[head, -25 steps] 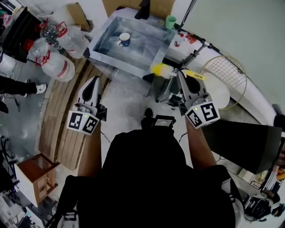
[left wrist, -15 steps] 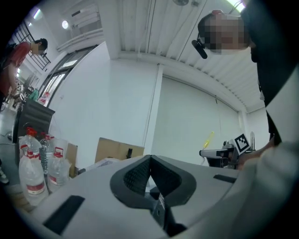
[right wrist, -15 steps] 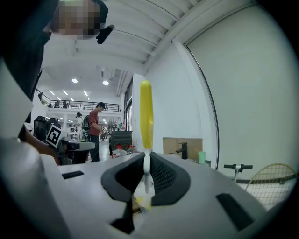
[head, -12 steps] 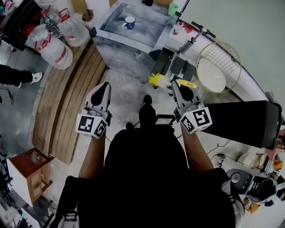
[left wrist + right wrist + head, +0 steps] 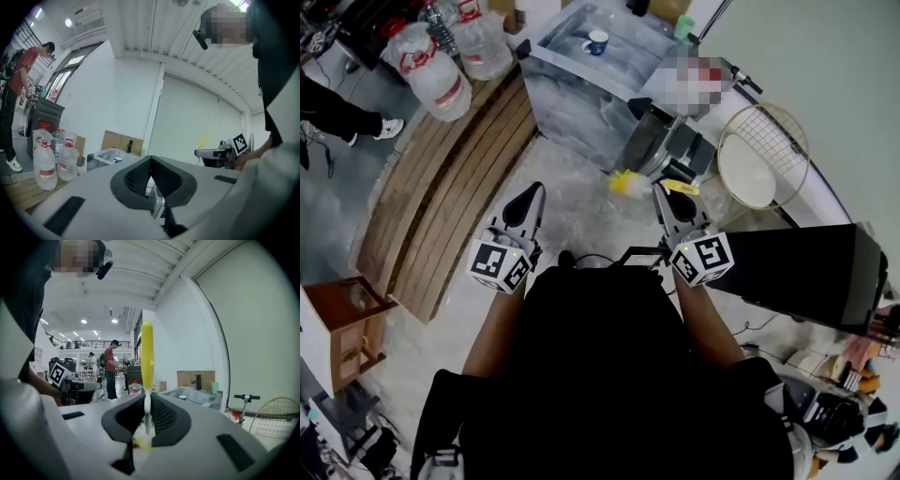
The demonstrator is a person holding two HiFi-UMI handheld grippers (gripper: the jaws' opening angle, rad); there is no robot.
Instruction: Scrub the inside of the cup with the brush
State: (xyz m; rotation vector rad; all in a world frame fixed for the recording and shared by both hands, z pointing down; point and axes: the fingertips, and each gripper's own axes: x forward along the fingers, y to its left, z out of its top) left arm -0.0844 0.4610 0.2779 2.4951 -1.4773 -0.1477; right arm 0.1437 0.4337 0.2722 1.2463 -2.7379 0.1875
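**pat:** where was the cup (image 5: 597, 40)?

**mo:** head view had it sitting down in the steel sink (image 5: 623, 58), well apart from both grippers; in the gripper views it was just a speck

**pat:** and the brush (image 5: 624, 183)?

**mo:** right gripper (image 5: 660, 190) was pinching it; its own view showed the yellow handle (image 5: 147, 352) standing up out of the clamped jaws; only the head view caught the yellow bristles poking out sideways

**pat:** left gripper (image 5: 531, 193)?

**mo:** jaws pressed together on nothing; plain in the left gripper view, hard to tell from the head view
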